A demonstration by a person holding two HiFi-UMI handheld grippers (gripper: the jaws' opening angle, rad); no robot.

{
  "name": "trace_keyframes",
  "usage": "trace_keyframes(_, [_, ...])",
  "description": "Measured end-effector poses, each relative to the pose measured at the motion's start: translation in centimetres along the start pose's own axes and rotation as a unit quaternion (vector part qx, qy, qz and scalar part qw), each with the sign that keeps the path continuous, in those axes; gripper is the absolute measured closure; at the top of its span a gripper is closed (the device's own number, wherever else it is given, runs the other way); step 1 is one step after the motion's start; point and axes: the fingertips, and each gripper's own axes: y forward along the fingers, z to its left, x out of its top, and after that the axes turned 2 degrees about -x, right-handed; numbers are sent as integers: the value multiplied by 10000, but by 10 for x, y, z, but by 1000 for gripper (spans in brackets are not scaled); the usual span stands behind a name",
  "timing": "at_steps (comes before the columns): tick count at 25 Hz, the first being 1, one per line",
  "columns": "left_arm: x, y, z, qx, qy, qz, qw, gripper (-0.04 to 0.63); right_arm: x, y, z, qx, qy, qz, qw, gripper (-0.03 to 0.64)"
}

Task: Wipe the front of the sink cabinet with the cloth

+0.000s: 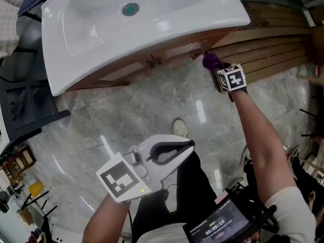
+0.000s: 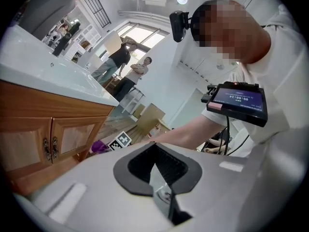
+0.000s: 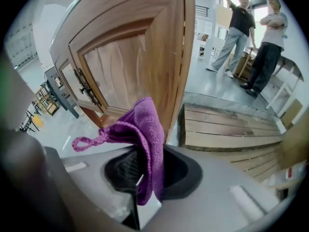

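Note:
The wooden sink cabinet (image 1: 152, 62) stands under a white basin (image 1: 126, 19). My right gripper (image 1: 213, 65) is shut on a purple cloth (image 1: 210, 61) and holds it at the cabinet's right front corner. In the right gripper view the cloth (image 3: 147, 139) hangs folded from the gripper (image 3: 145, 154), just in front of the right door panel (image 3: 125, 66) and its edge; contact with the wood cannot be told. My left gripper (image 1: 190, 145) is held low near my body, away from the cabinet, and is shut with nothing in it (image 2: 154, 150).
Wooden slats (image 1: 276, 47) lie on the floor right of the cabinet. Grey marble floor (image 1: 136, 110) spreads in front, with my shoe (image 1: 179, 127) on it. The door handles (image 3: 88, 88) sit left of the cloth. Two people (image 3: 253, 37) stand beyond the slats.

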Motion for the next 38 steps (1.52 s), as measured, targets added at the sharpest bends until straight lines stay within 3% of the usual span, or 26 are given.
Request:
trace_keyframes(9, [19,-59,-67,105,158,-40,9998,591,-21,-110,74,169,759,-412,9961,541])
trace_keyframes(18, [40,-124,-144,225,398,-38,9989,591,-30,-245,151,208,1096,-918,9895,541])
trace_keyframes(22, [47,-146,-171,184,490,-32,9986,591,-22,-295,187,297,1083,-1113,9874,541])
trace_keyframes(30, [56,-187,-239,467,600,69,9971,591,0,-408,263,588,968,-1569,9811,541])
trace_keyframes(38, [53,-222,-255,655,619,31,9959,591,21,-469,329,991,754,-1950,9729,541])
